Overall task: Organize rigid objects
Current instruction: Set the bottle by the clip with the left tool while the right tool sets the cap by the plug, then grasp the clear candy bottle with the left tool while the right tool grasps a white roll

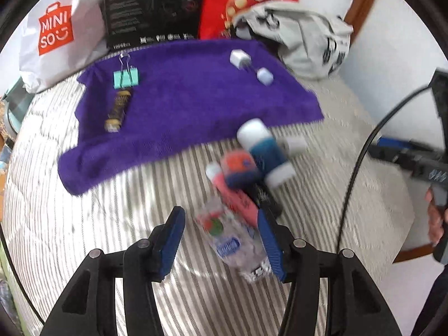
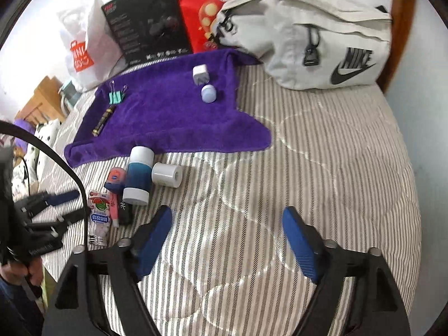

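Note:
A purple towel lies on the striped bed and bears a teal binder clip, a dark gold tube, a white charger plug and a pale round cap. In front of it sits a cluster: a teal-and-white bottle, a white tape roll, an orange-and-blue box, a pink tube and a clear packet. My left gripper is open, its fingers either side of the clear packet, blurred. My right gripper is open over bare bedding.
At the back stand a white Miniso bag, a black box, a red bag and a grey Nike pouch. A black cable crosses the left wrist view. A hand holds the other gripper at right.

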A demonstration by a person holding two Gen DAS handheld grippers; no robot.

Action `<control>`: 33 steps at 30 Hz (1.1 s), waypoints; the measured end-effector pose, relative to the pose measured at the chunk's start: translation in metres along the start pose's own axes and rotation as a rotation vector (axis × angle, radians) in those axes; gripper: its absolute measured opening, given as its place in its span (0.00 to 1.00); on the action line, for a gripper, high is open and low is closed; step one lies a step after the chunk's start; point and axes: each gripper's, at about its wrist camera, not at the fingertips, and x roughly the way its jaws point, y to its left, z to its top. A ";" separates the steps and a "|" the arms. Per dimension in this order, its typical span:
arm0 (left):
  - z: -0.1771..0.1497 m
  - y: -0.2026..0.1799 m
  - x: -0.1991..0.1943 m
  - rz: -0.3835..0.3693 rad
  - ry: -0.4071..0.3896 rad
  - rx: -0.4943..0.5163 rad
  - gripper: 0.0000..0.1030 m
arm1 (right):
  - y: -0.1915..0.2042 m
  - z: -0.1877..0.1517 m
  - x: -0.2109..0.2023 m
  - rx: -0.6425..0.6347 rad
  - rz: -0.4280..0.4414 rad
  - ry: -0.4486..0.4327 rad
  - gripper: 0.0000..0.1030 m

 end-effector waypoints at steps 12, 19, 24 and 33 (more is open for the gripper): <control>-0.031 0.003 0.018 -0.019 0.005 -0.035 0.65 | 0.022 -0.014 0.005 -0.009 0.036 0.009 0.80; -0.039 0.016 0.011 0.013 0.001 -0.042 0.65 | 0.032 -0.023 0.009 -0.010 0.051 0.028 0.80; -0.035 0.019 0.011 0.017 -0.012 -0.033 0.65 | 0.032 -0.022 0.011 0.004 0.043 0.033 0.80; -0.029 -0.003 0.030 0.094 -0.014 0.065 0.61 | 0.036 -0.025 0.017 -0.017 0.037 0.062 0.80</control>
